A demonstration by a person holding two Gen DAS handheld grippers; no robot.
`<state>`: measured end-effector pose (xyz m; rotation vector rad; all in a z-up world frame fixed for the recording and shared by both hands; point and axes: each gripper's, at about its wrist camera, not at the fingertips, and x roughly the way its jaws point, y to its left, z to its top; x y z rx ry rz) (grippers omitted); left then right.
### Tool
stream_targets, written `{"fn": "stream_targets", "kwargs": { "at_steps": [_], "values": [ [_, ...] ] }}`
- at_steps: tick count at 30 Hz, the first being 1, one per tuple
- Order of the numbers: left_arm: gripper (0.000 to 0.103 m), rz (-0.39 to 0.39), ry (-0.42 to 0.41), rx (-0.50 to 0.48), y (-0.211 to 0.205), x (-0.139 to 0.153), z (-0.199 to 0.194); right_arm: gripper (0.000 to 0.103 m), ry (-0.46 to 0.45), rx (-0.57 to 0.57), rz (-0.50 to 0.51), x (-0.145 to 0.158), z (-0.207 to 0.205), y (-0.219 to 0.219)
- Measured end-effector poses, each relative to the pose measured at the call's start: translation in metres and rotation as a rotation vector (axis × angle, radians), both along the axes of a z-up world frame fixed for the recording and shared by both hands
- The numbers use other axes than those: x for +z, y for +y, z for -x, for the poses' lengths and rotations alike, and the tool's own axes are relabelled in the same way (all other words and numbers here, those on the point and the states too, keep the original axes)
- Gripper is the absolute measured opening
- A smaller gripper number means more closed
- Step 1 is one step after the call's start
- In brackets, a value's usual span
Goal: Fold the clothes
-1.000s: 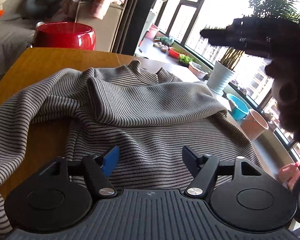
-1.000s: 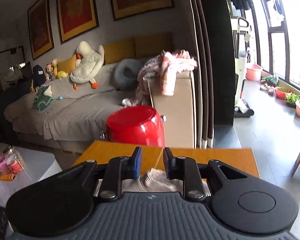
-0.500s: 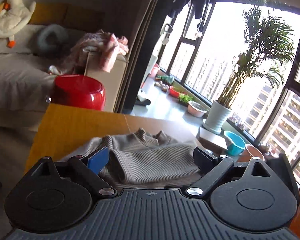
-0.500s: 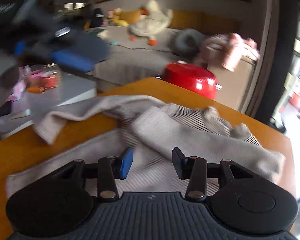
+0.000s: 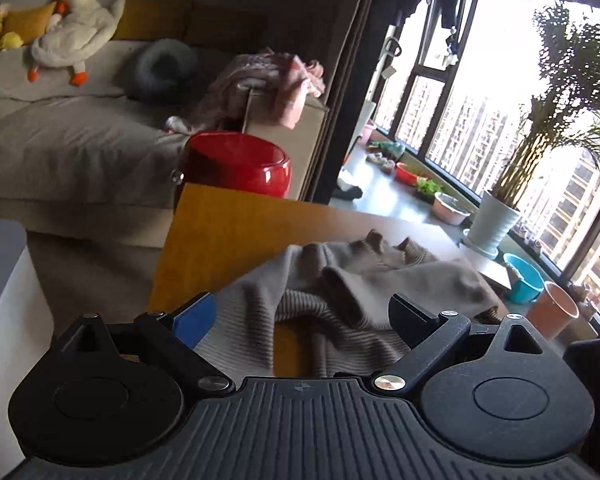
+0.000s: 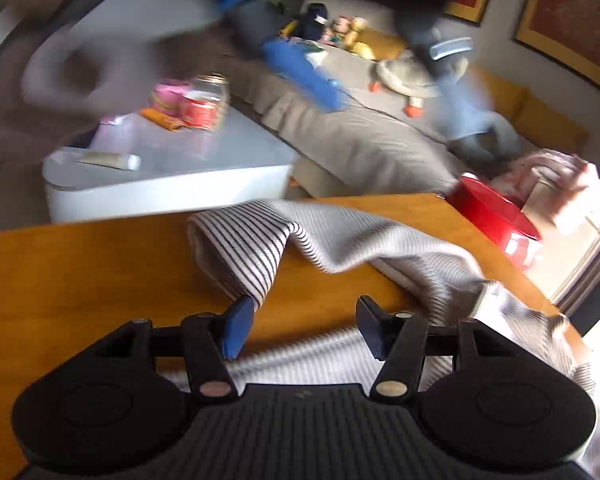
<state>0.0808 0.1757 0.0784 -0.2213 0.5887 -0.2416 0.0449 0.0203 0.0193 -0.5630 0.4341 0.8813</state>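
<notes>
A grey sweater with thin dark stripes [image 5: 380,280] lies rumpled on the wooden table [image 5: 228,232], one sleeve folded across its body. My left gripper [image 5: 300,316] hovers above the sweater's near edge, open wide with nothing between its pads. In the right wrist view the other sleeve [image 6: 252,248] stretches left over the table [image 6: 100,272], its end next to the blue pad [image 6: 238,324]. My right gripper [image 6: 305,322] hangs low over the table and the sweater's edge. Its jaws are opening and grip nothing. The left gripper [image 6: 300,68] shows as a blur up above.
A red pot [image 5: 236,160] stands just beyond the table's far edge, with a sofa [image 5: 80,136] behind it. A white low table [image 6: 172,168] with a jar is to the left. A potted palm [image 5: 492,228] and basins line the window.
My left gripper drew back and up from the sweater, its jaws spreading wide. My right gripper swung down and rolled over the table toward the outstretched sleeve, its jaws spreading.
</notes>
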Motion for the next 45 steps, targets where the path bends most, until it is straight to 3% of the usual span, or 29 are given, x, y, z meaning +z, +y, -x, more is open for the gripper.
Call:
{"fn": "stream_targets", "kwargs": {
  "at_steps": [4, 5, 6, 7, 13, 17, 21, 24, 28, 30, 31, 32, 34, 35, 37, 38, 39, 42, 45],
  "values": [
    [0.097, 0.023, 0.028, 0.007, 0.002, -0.01, -0.003, 0.056, 0.068, 0.071, -0.059, -0.002, 0.008, 0.014],
    [0.097, 0.019, 0.027, 0.004, 0.0, -0.009, -0.002, 0.046, 0.072, 0.071, -0.063, -0.004, 0.01, 0.02],
    [0.097, 0.016, 0.025, 0.0, -0.002, -0.008, -0.002, 0.017, 0.083, 0.063, -0.07, -0.005, 0.009, 0.024],
    [0.097, 0.015, 0.021, -0.005, -0.003, -0.007, -0.002, 0.009, 0.108, 0.043, -0.091, -0.004, 0.005, 0.023],
    [0.097, 0.026, -0.011, -0.035, -0.009, -0.003, 0.001, 0.004, 0.261, -0.171, -0.33, 0.042, -0.043, -0.042],
    [0.098, -0.025, -0.052, -0.1, -0.026, -0.002, 0.007, 0.004, 0.309, -0.307, -0.484, 0.071, -0.066, -0.098],
    [0.098, -0.146, -0.099, -0.194, -0.059, -0.01, 0.015, 0.004, 0.307, -0.373, -0.554, 0.082, -0.076, -0.129],
    [0.098, -0.309, -0.163, -0.253, -0.093, -0.023, 0.02, 0.004, 0.329, -0.387, -0.59, 0.086, -0.083, -0.141],
    [0.098, -0.521, -0.289, -0.171, -0.127, -0.043, 0.007, 0.004, 0.357, -0.38, -0.618, 0.093, -0.096, -0.149],
    [0.098, -0.59, -0.358, -0.119, -0.139, -0.05, -0.007, 0.004, 0.364, -0.37, -0.629, 0.1, -0.098, -0.151],
    [0.086, -0.607, -0.376, -0.108, -0.143, -0.051, -0.015, 0.004, 0.363, -0.366, -0.633, 0.103, -0.099, -0.151],
    [0.049, -0.615, -0.381, -0.108, -0.145, -0.051, -0.025, 0.004, 0.354, -0.368, -0.633, 0.107, -0.099, -0.151],
    [0.017, -0.536, -0.347, -0.089, -0.137, -0.044, -0.042, 0.004, 0.328, -0.379, -0.629, 0.113, -0.098, -0.153],
    [0.016, -0.484, -0.324, -0.078, -0.131, -0.039, -0.05, 0.006, 0.312, -0.386, -0.621, 0.114, -0.097, -0.156],
    [0.014, -0.353, -0.287, -0.01, -0.107, -0.026, -0.062, 0.028, 0.222, -0.42, -0.56, 0.113, -0.092, -0.162],
    [0.013, -0.284, -0.274, 0.031, -0.091, -0.02, -0.066, 0.051, 0.157, -0.446, -0.507, 0.108, -0.09, -0.161],
    [0.012, -0.219, -0.263, 0.069, -0.076, -0.013, -0.068, 0.058, 0.103, -0.454, -0.433, 0.098, -0.086, -0.156],
    [0.01, -0.115, -0.255, 0.145, -0.043, 0.002, -0.073, 0.058, 0.019, -0.417, -0.231, 0.062, -0.077, -0.133],
    [0.01, -0.078, -0.257, 0.185, -0.025, 0.012, -0.074, 0.058, 0.043, -0.342, -0.179, 0.034, -0.075, -0.098]
  ]
}}
